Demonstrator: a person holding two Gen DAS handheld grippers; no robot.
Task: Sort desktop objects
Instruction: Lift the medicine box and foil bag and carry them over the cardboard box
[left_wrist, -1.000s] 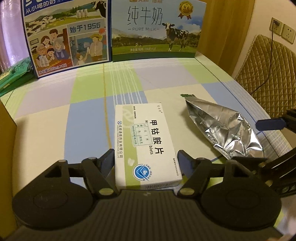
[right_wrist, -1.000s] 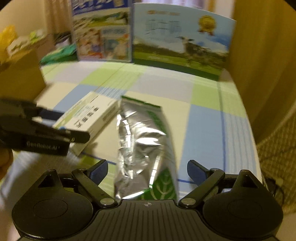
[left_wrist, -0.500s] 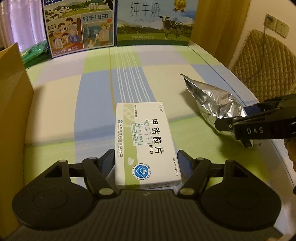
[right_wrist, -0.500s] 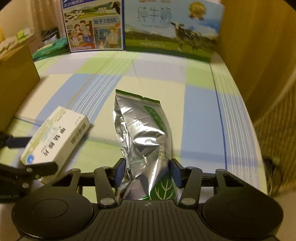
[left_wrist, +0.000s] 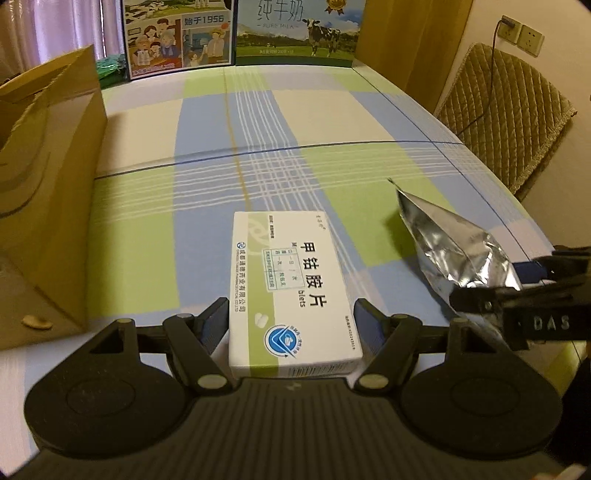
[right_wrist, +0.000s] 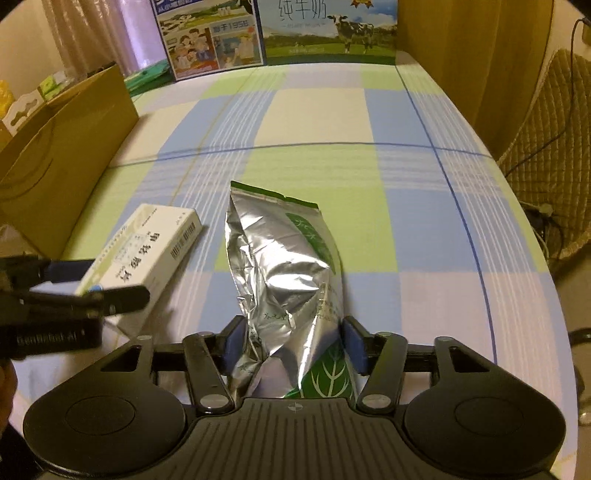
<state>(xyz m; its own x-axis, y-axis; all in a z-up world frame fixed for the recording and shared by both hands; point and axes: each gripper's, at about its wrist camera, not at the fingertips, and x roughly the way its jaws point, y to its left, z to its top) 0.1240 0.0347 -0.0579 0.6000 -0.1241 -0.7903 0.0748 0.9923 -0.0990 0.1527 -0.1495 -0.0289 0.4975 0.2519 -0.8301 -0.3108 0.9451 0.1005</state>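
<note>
A white and green medicine box (left_wrist: 291, 280) sits between the fingers of my left gripper (left_wrist: 291, 318), which is shut on its sides. In the right wrist view the same box (right_wrist: 147, 251) hangs tilted just above the cloth, with the left gripper (right_wrist: 114, 280) around it. My right gripper (right_wrist: 294, 340) is shut on the lower end of a crumpled silver foil pouch (right_wrist: 284, 258) with a green leaf print. In the left wrist view the pouch (left_wrist: 450, 247) sticks up and leftwards out of the right gripper (left_wrist: 487, 284).
A checked blue, green and cream tablecloth (left_wrist: 258, 129) covers the table. An open cardboard box (left_wrist: 48, 177) stands along the left side. Two milk cartons (left_wrist: 295, 29) stand at the far edge. A quilted chair (left_wrist: 506, 107) is off the table's right edge.
The right gripper went from open around the pouch to shut on it. Both grippers pulled back from the far cartons, each carrying its object, and the cardboard box came into view.
</note>
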